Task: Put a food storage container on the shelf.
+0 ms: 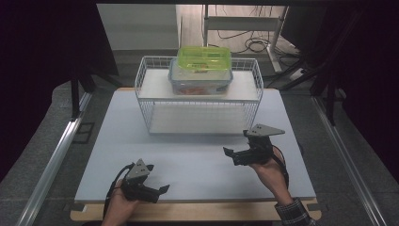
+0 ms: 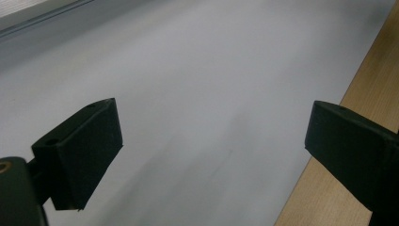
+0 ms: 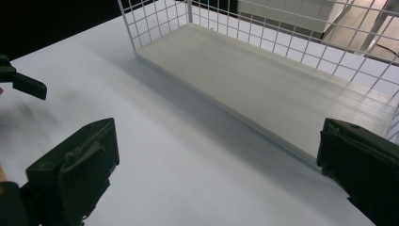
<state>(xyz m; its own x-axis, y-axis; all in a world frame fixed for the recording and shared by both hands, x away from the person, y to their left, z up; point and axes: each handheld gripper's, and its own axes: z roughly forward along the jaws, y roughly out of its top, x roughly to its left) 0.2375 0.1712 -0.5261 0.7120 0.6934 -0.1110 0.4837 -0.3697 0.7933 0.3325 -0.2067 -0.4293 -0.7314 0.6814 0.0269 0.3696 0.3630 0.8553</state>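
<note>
Left gripper (image 1: 157, 181) sits at the table's 7 o'clock, near the front edge, held in the person's left hand (image 1: 123, 200). Its jaws stand wide apart, released, with nothing between them. In the left gripper view the same gripper (image 2: 211, 155) looks along the bare white mat (image 2: 197, 84), with the wooden table edge (image 2: 357, 117) running along the right.

Right gripper (image 1: 236, 146) sits at 5 o'clock, held in the right hand (image 1: 268, 169), grey plate on top, jaws pointing toward 9 o'clock. Jaws are released and empty. In the right gripper view this gripper (image 3: 216, 165) hovers over the mat just short of the rack's lower shelf (image 3: 263, 84); the tip of the left gripper (image 3: 23, 84) shows at 9 o'clock.

Wire rack (image 1: 143, 94) stands at the table's 12 o'clock, well apart from both grippers. Its upper shelf carries a clear box (image 1: 200, 82) with a grey-blue rim and orange contents, and a green box (image 1: 204, 57) stacked on top of it, touching. The lower shelf (image 1: 197, 120) is bare.

Neither gripper touches the rack or the boxes.
</note>
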